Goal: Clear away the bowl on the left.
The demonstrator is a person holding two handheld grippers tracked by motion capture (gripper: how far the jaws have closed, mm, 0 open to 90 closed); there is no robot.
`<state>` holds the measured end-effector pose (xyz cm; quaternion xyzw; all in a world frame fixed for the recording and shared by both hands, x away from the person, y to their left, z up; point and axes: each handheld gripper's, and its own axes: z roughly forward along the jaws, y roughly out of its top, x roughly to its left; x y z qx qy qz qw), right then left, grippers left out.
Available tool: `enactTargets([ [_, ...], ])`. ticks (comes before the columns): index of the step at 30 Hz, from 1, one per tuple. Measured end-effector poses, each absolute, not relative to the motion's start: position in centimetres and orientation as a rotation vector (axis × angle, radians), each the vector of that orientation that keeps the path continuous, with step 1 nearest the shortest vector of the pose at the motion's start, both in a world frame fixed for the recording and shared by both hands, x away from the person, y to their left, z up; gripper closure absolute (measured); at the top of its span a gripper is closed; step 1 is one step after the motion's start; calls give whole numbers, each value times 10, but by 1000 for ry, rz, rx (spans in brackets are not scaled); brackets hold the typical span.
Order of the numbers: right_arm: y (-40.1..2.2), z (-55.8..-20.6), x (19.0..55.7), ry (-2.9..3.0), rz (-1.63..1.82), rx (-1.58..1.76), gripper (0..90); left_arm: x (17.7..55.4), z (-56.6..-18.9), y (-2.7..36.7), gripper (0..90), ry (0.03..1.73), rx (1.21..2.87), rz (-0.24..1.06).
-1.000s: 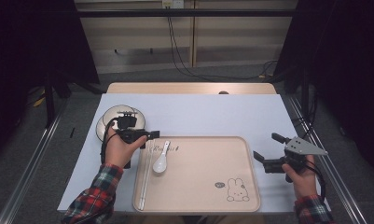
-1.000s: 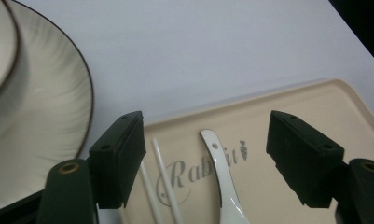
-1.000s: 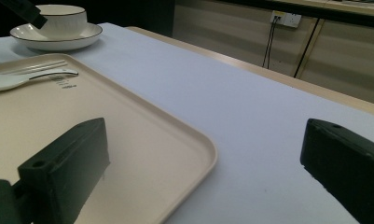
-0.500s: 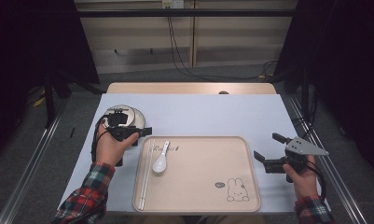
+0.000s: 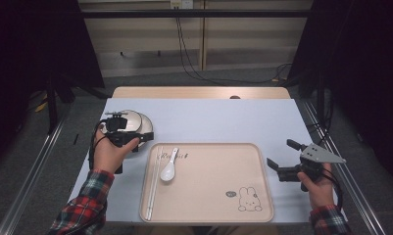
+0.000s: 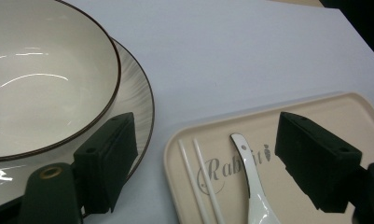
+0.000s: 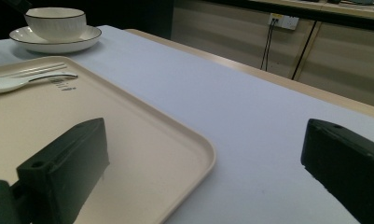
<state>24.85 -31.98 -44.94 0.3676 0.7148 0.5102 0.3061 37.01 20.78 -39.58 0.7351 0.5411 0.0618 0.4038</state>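
Left gripper (image 5: pixel 146 137) by the bowl (image 5: pixel 130 125), right gripper (image 5: pixel 278 159) waiting.

At centre left the bowl sits on its plate (image 6: pixel 140 100); the left jaws, which have just been opening, gape empty beside it, probably lining up on the rim. Chopsticks (image 5: pixel 154 183) and spoon (image 5: pixel 168 166) lie in the tray (image 5: pixel 262 196); at lower right, wide-open empty jaws idle off its edge.

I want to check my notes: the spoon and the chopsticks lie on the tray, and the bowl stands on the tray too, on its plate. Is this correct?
Not quite. The bowl on its plate stands on the table, left of the tray, as the high view shows. The spoon and chopsticks do lie on the tray.
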Motion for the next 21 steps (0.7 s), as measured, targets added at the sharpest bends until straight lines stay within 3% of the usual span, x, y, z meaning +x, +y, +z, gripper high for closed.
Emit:
enactTargets([
  [21,-320,-449,248,1897,1354,974,2,367,-396,229,186,1401,1826,159],
])
